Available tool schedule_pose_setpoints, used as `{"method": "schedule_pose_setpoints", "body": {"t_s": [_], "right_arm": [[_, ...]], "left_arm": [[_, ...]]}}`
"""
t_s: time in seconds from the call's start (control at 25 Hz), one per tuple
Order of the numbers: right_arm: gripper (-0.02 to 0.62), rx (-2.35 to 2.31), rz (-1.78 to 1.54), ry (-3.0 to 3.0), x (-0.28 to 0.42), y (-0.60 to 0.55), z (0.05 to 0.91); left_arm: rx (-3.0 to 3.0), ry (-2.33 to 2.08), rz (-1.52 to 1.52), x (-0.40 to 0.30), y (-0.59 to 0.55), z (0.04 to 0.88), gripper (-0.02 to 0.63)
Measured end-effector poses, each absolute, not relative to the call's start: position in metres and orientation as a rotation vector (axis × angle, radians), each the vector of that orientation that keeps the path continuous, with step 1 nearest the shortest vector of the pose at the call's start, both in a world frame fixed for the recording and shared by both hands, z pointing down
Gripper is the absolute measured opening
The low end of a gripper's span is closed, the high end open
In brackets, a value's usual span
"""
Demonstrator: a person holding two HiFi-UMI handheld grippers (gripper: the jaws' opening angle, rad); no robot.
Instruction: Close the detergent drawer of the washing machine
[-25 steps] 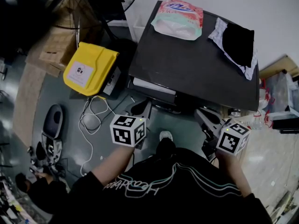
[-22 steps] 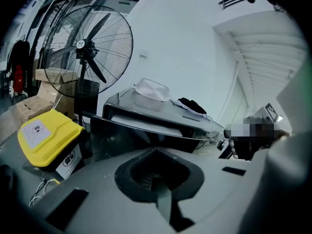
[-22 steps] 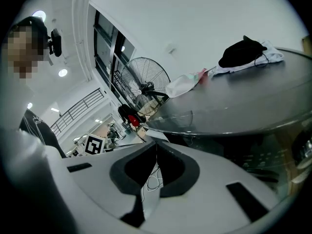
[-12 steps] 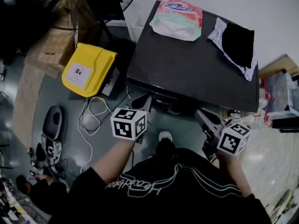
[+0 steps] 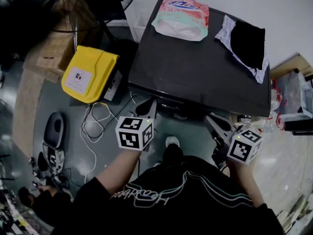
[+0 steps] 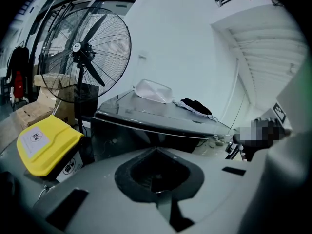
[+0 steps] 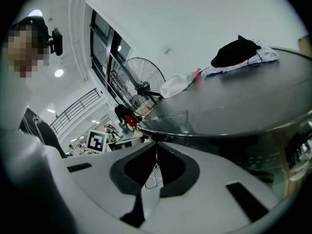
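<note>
Grey left gripper (image 5: pixel 152 104): we hold its jaws pressed together on nothing, tips just short of the washing machine's front.
Right gripper (image 5: pixel 209 118): our jaws are together and empty, near the front's right end.
Detergent drawer (image 5: pixel 155 96): flush in the dark front, just ahead of our left gripper.
Washing machine (image 5: pixel 195 67): detergent bag (image 5: pixel 180 17) and dark cloth (image 5: pixel 247 42) lie on top.
</note>
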State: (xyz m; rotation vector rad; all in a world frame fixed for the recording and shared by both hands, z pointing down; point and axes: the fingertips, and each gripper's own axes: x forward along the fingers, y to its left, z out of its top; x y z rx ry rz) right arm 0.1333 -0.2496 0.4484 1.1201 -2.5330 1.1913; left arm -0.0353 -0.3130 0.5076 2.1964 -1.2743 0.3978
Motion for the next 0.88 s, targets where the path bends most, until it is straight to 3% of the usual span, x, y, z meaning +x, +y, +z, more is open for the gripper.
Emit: {"method": "schedule_pose_setpoints", "body": {"t_s": [0.88], "right_arm": [[0.028, 1.054, 1.095, -2.603, 0.119, -0.273, 0.429]], "left_arm": [[2.185, -1.141, 0.403, -0.031, -0.325, 0.508, 0.023]]}}
